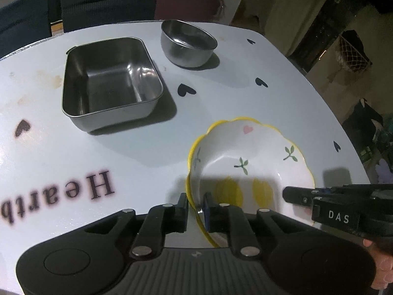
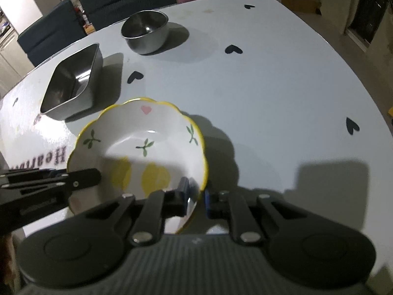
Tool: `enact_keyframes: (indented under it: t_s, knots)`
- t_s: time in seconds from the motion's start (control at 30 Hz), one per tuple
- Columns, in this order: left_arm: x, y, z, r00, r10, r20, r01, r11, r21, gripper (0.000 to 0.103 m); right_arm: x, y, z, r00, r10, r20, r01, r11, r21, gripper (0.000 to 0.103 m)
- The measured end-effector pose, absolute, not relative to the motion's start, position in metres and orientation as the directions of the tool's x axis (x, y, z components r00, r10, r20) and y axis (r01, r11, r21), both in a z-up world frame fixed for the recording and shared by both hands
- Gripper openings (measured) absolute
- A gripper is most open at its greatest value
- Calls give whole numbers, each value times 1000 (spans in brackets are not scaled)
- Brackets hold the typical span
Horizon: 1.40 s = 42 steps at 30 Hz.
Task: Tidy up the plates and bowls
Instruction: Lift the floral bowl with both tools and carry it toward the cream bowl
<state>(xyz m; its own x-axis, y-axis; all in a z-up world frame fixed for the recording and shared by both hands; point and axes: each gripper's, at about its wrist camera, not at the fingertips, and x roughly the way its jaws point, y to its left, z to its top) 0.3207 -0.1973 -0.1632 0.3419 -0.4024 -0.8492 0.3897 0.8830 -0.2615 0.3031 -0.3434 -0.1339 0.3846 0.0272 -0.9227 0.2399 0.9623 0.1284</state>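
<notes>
Down in the lower middle of both views sits the bowl (image 1: 248, 162), white with a scalloped yellow rim, green sprigs, a pink heart and two yellow blobs inside. It rests on the table (image 1: 245, 98), a pale blue top printed with black hearts and the word "Hearth".

From the left wrist view, the left gripper (image 1: 195, 209) straddles the bowl's near-left rim, one finger outside and one inside; the gap is narrow, though shadow there makes it hard to tell whether the pads press the rim. The right gripper (image 1: 285, 194) enters at the right edge of that frame, marked "DAS", with a hand (image 1: 382, 268) below it.

From the right wrist view, the right gripper straddles the bowl's near-right rim in the same manner, narrowly parted, and its contact looks equally uncertain.

Beyond the bowl, upper left, stands a square steel tin (image 1: 110, 81). A round steel bowl (image 1: 188, 43) stands behind it, apart from it, near the far edge.
</notes>
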Motion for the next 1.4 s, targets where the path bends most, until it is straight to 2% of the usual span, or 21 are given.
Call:
enact_keyframes:
  t_s: [0.23,0.33,0.47,0.67,1.0,1.4]
  knots:
    - [322,-196,-163,365,-398,-842,382,888,-254,15,297,-348,-133,400,39,-916,254,955,152,16]
    - [320,-198,-162,385,-392,-836,390,889,-238,12,293,-350,-132,416,38,-909,256,954,156,15]
    - [320,-198,-162,387,-391,-835,385,891,-239,11,290,-360,-132,443,63,-895,294,932,211,12]
    - [318,-197,-158,392,-385,-836,365,899,-243,9,289,-354,-130,431,43,-901,271,946,175,13]
    - [296,-180,-115,476,-386,-791,367,904,-220,9,276,-344,-96,478,55,-877,236,953,188,13]
    - [260,-118,-59,567,-374,-734,304,923,-236,8,247,-296,-35,565,100,-819,133,968,210,12]
